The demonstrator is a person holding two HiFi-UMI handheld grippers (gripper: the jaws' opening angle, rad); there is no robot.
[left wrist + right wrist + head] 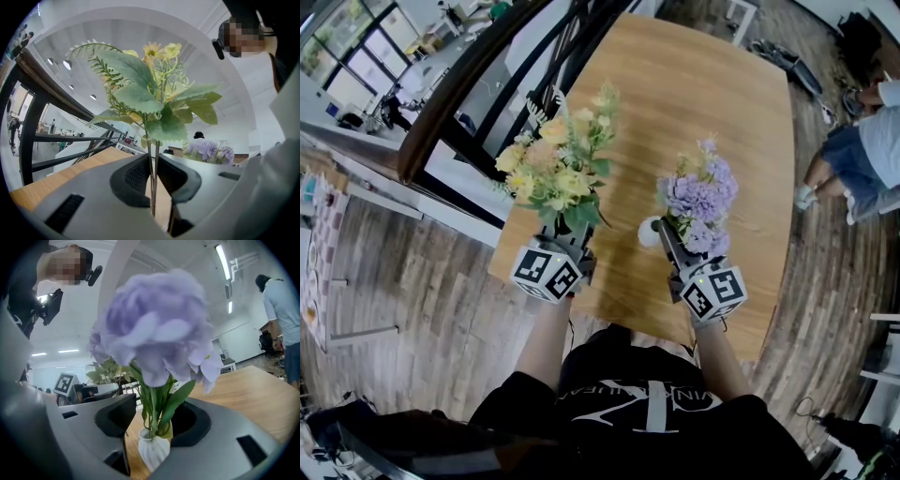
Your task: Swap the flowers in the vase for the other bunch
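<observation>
A yellow-and-green flower bunch [553, 169] stands upright above the near left part of the wooden table [703, 94]. My left gripper [567, 234] is shut on its thin stems [153, 178], which run straight up between the pads. The purple bunch [701, 197] stands in a small white ribbed vase [650, 232] on the table. My right gripper [670, 236] sits level at the vase. In the right gripper view its jaws [154, 420] stand wide on either side of the green stems, with the vase [153, 451] below, and neither pad touches them. The purple blooms [154, 333] fill that view.
A dark metal railing [478, 84] runs along the table's left side, close behind the yellow bunch. A person [862, 150] stands on the wooden floor beyond the table's right edge. The far half of the table top shows bare wood.
</observation>
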